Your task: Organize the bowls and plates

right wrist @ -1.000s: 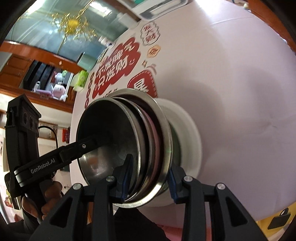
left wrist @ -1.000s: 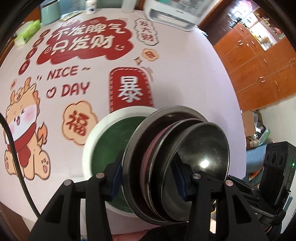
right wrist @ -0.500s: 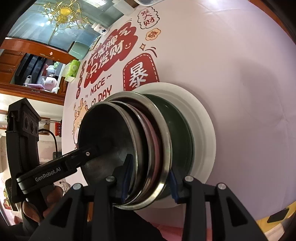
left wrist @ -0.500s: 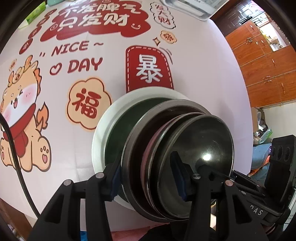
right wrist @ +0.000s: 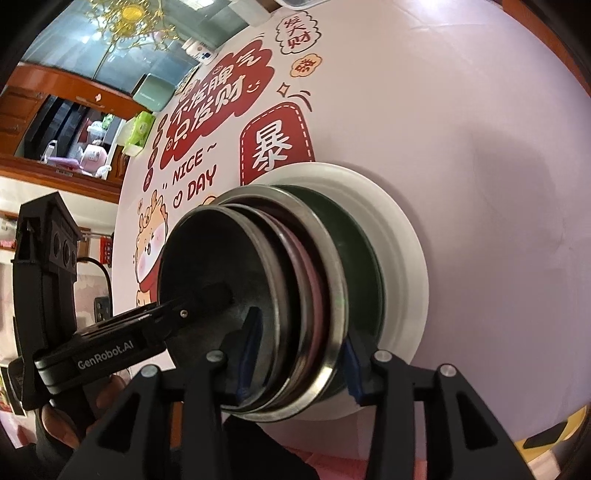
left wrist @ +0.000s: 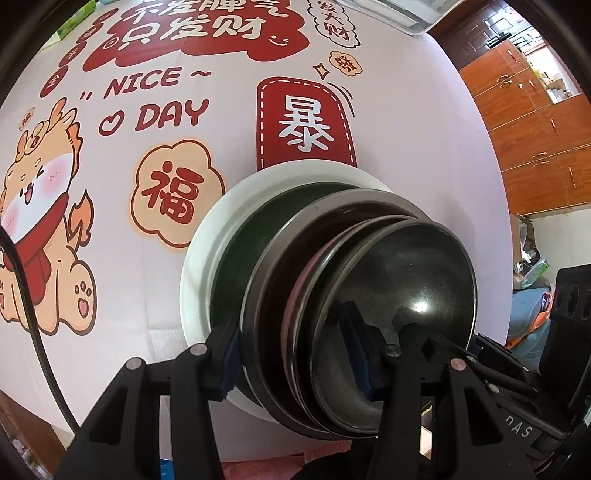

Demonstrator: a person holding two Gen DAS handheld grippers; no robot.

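Desk (left wrist: pixel 406 122) under pale pink printed cloth; orange wooden cabinets (left wrist: pixel 535 122) beyond its right edge; gold chandelier (right wrist: pixel 127 16) overhead, wood shelving (right wrist: pixel 44 110) past far-left corner.

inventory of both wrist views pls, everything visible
white plate: 1, white, on the tablecloth, bottom of stack
green dish: 1, dark green, on white plate
steel bowls: 2, silver, nested on top of stack
pink dish: 1, pink, between the steel bowls
tablecloth: 1, pale pink with red print, covers table
cabinets: brown wood, far right
chandelier: 1, gold, ceiling
left gripper: 1, black, clamps stack rim
right gripper: 1, black, clamps opposite rim
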